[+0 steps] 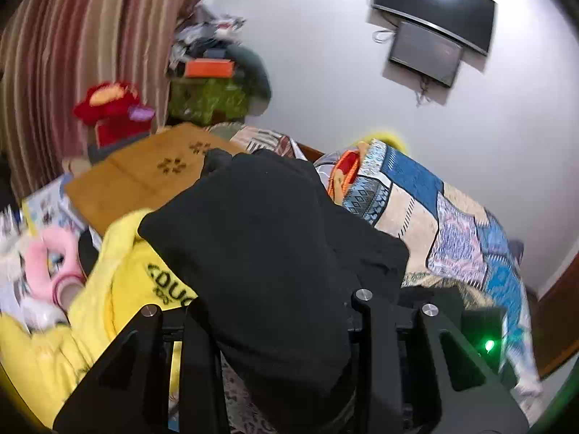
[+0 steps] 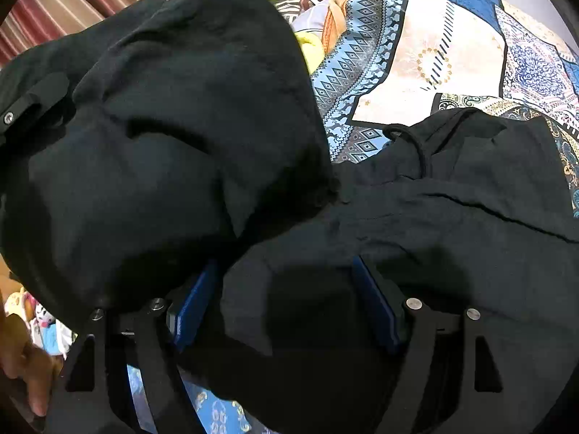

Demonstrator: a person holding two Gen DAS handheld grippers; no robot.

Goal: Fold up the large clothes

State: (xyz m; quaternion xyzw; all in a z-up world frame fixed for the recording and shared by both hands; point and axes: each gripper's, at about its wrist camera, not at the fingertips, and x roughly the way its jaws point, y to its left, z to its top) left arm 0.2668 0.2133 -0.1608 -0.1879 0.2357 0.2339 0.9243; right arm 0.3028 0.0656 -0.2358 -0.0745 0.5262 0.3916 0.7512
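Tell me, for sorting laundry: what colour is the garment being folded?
Black garment, clearest in the right wrist view.

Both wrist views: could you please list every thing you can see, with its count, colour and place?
garment: one, black, lifted over the bed, part lying flat
bedspread: one, blue and cream patchwork, on the bed
yellow cloth: one, yellow with dark letters, left of the garment
board: one, brown, behind the garment
screens: two, dark, on the wall
curtain: one, striped red and beige, far left
left gripper: one, black, closed on the garment
right gripper: one, black with blue pads, open over the garment
hand: one, lower left edge
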